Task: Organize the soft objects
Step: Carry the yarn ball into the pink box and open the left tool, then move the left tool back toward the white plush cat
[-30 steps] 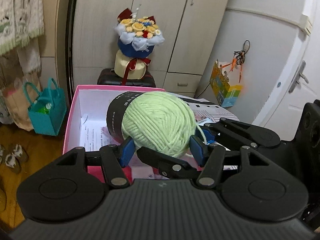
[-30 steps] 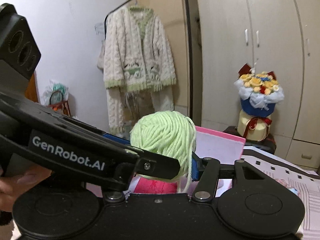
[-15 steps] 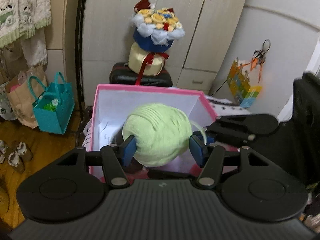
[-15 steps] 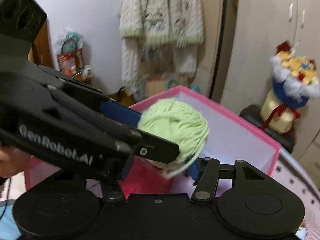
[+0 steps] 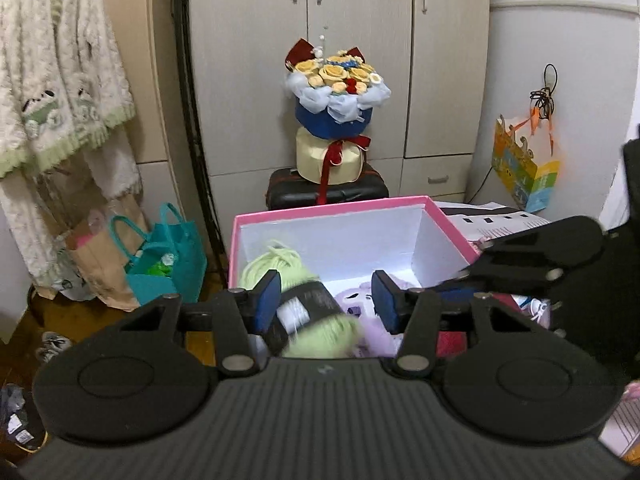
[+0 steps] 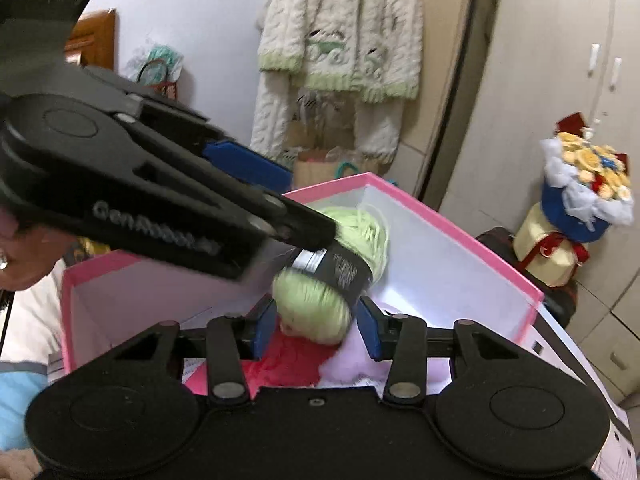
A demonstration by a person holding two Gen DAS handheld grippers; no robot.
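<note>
Now the pale green yarn skein with a black paper band (image 5: 298, 312) lies inside the pink cardboard box (image 5: 448, 220), at six o'clock; left hand-held gripper (image 5: 326, 300) and right hand-held gripper (image 6: 316, 330) both spread, clear of it.

Motion blurs the green yarn ball (image 6: 320, 304); the left hand-held gripper (image 6: 256, 208) hides its top.

Soft, even indoor light; fisheye bending at the edges; the green yarn (image 5: 320, 338) is smeared by motion blur.
</note>
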